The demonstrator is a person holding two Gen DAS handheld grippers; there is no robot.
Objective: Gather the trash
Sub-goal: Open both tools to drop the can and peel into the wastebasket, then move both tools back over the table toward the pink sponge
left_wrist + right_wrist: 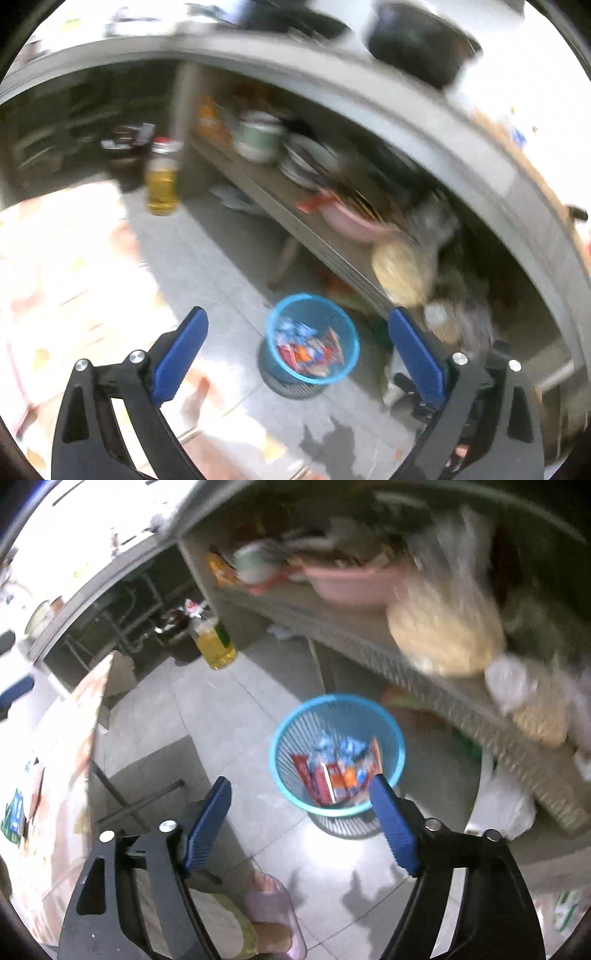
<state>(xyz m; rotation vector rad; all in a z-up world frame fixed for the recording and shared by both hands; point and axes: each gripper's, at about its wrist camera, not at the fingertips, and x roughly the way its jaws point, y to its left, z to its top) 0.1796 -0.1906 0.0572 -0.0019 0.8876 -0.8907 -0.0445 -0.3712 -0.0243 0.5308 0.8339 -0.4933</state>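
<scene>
Grey floor tiles (207,716) run beneath both cameras, beside a low metal shelf (424,664) crowded with a pink basin (351,583) and bagged food; a bottle of yellow oil (214,642) stands on the floor farther off. Both views are smeared by motion.

Ahead of and below the right gripper (301,805) sits the blue basket (295,723), upright, its mouth open upward and wrappers (332,775) already lying in its bottom. Its rim lies just past the gripper's right fingertip, slightly to the right of centre.

For the left gripper (297,332) the same blue basket (347,325) lies between the fingers and a little farther down, so by my reading the right is the nearer one.

Both pairs of jaws are spread wide and hold nothing.

More trash would have to be fetched before either goes back over the rim; none loose on the floor is clear enough to name.
</scene>
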